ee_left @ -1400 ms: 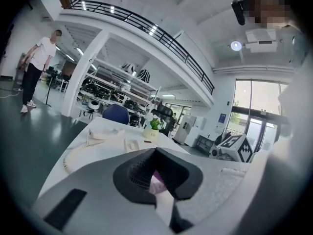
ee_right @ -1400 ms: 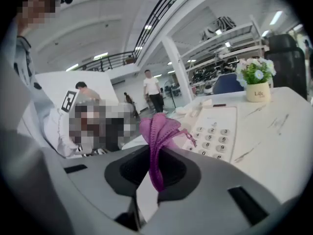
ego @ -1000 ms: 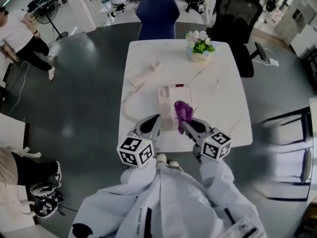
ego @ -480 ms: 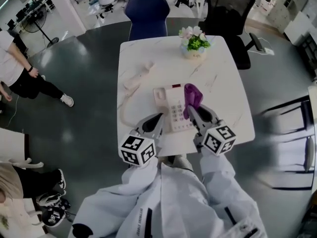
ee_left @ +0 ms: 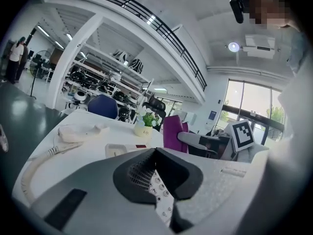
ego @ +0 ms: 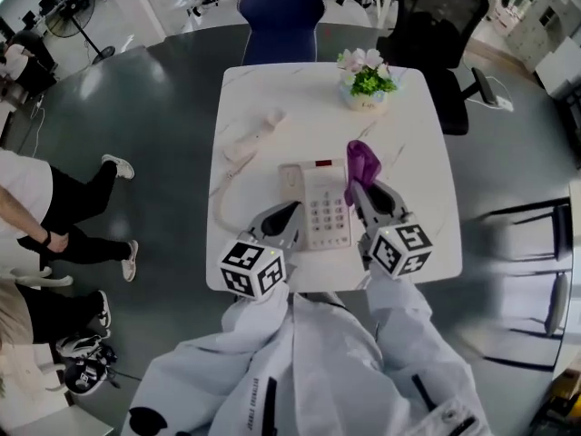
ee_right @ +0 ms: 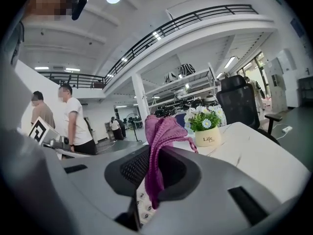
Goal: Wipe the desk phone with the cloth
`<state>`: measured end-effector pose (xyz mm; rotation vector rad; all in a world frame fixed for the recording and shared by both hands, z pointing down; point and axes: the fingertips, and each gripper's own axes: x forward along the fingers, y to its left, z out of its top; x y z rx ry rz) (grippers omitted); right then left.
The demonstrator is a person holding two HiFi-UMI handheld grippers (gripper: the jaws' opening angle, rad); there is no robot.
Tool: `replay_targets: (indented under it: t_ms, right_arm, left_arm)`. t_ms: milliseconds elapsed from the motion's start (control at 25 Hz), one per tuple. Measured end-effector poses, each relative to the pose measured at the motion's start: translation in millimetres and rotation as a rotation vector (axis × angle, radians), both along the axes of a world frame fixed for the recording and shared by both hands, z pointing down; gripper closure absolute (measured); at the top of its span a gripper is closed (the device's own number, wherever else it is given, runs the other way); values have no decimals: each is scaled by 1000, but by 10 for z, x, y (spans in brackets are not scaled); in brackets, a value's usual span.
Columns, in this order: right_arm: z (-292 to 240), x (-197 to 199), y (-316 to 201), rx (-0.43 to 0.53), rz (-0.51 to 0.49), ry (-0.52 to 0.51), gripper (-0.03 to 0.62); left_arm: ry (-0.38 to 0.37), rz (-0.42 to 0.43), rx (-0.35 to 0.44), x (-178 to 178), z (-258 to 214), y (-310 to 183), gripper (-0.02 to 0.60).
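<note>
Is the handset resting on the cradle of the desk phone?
No, the handset lies on the white table apart from the desk phone, joined to it only by its cord.

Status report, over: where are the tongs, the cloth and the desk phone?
Right tongs shut on purple cloth, by desk phone right edge. Left tongs shut, empty, at its near left corner. Handset off cradle, far left; nothing blocking.

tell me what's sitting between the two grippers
The desk phone lies between the left gripper and the right gripper, which grips the cloth; the head view shows it.
</note>
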<state>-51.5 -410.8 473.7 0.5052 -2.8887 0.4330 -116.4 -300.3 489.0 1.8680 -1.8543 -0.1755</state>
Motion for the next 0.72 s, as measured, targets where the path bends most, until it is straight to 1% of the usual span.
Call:
replay_targets:
  t_ms: [120, 200, 280, 440, 560, 720]
  right_arm:
    - [-14, -84, -157, 74, -22, 59, 559]
    - [16, -155, -242, 146, -53, 123, 559]
    - [85, -238, -299, 199, -92, 182, 559]
    - [269, -438, -317, 229, -172, 257, 559]
    - [355, -565, -268, 250, -231, 290, 557]
    - [486, -657, -194, 245, -289, 328, 557]
  left_arm:
    - [10, -12, -7, -7, 31, -83, 583]
    - [14, -19, -12, -10, 51, -125, 583]
    - [18, -29, -18, -29, 78, -153, 583]
    - [26, -60, -34, -113, 144, -163, 583]
    - [26, -77, -45, -154, 168, -159, 584]
    - [27, -89, -57, -185, 223, -146, 584]
